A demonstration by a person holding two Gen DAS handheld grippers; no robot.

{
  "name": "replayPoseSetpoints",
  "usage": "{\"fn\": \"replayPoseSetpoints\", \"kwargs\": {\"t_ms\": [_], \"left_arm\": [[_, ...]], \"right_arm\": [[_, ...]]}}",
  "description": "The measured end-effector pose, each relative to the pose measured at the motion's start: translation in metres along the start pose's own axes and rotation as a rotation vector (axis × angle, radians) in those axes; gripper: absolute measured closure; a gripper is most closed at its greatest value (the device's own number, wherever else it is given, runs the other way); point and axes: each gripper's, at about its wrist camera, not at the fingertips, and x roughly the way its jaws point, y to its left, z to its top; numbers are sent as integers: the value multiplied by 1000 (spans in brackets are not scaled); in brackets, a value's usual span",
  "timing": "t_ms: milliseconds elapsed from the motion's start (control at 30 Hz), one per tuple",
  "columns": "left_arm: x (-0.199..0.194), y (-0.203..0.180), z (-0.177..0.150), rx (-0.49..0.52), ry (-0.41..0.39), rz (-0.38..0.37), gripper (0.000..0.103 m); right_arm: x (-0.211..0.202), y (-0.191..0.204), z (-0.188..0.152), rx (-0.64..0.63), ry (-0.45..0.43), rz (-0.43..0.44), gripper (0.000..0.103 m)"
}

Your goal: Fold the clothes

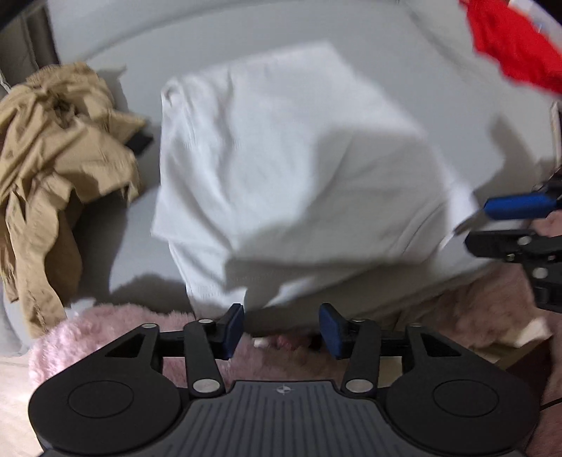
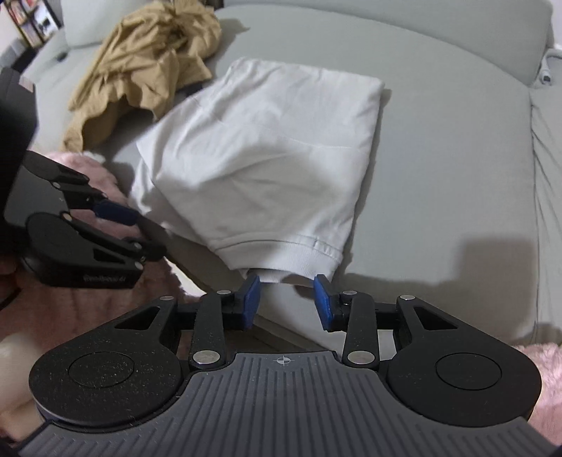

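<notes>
The folded white garment [image 2: 260,154] lies on the grey sofa [image 2: 456,158], right of the tan jacket [image 2: 147,59]. Its hem edge is just ahead of the right claw [image 2: 287,302], nearer than the left claw [image 1: 281,328]. Both claws stand released, grasping nothing.

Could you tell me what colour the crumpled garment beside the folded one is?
Tan; the crumpled garment shows best in the right wrist view.

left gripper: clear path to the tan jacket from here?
Probably yes. The left gripper is open and empty, and the tan jacket lies uncovered on the sofa beside the white shirt.
</notes>
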Motion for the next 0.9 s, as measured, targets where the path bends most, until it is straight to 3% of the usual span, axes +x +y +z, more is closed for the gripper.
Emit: {"fn": "replayPoseSetpoints", "kwargs": {"t_ms": [100, 267, 500, 600, 667, 900], "left_arm": [[-10, 9, 8, -53, -95, 38, 27], [-19, 29, 14, -154, -194, 67, 27], [-12, 65, 27, -289, -222, 19, 30], [-7, 73, 35, -303, -225, -13, 30], [-3, 75, 39, -304, -233, -8, 29], [17, 80, 56, -292, -268, 18, 28]], "right_arm": [[-7, -5, 12, 34, -48, 4, 57], [-10, -13, 27, 58, -94, -19, 54], [3, -36, 40, 170, -123, -12, 54], [11, -43, 45, 202, -130, -6, 54], [16, -45, 47, 217, -133, -2, 49], [37, -52, 58, 235, -140, 3, 49]]}}
